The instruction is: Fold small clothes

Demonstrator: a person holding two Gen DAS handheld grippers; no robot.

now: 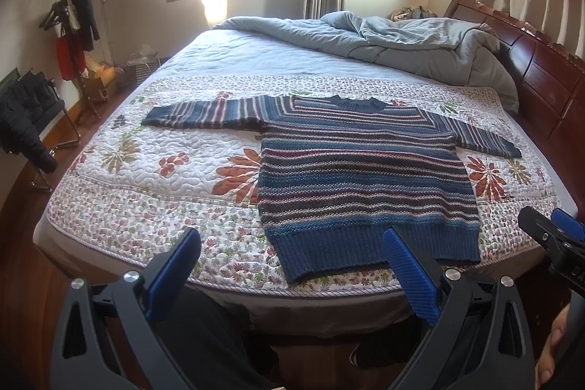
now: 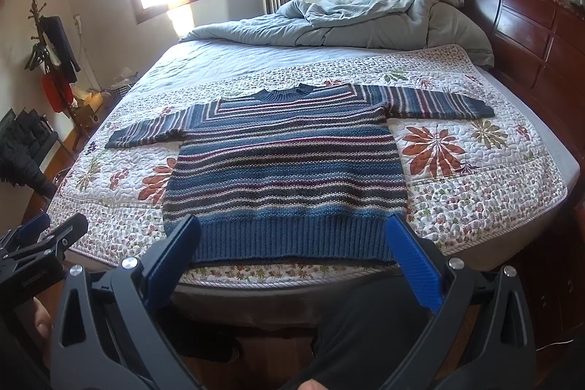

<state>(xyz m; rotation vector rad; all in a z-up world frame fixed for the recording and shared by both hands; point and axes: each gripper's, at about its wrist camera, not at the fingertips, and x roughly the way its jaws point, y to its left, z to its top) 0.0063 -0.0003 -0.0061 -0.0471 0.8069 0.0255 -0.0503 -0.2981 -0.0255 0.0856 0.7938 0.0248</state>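
A small knitted sweater [image 1: 362, 178] [image 2: 289, 170] in blue, maroon and white stripes lies flat on the floral quilt [image 1: 153, 178] [image 2: 475, 178], sleeves spread to both sides, ribbed hem toward me. My left gripper [image 1: 292, 243] hangs open just off the bed's near edge, level with the hem's left part, nothing between its blue pads. My right gripper [image 2: 292, 233] is open too, in front of the hem's middle and holding nothing. Each gripper shows at the other view's edge, the right one [image 1: 552, 229] and the left one [image 2: 47, 233].
A crumpled grey duvet [image 1: 384, 39] [image 2: 365, 21] is piled at the bed's far end by the dark wooden headboard [image 1: 541, 68] [image 2: 530, 24]. A coat rack [image 1: 73, 35] and a chair with dark clothes [image 1: 25, 119] stand left. A person's dark-trousered legs [image 2: 362, 324] are below the grippers.
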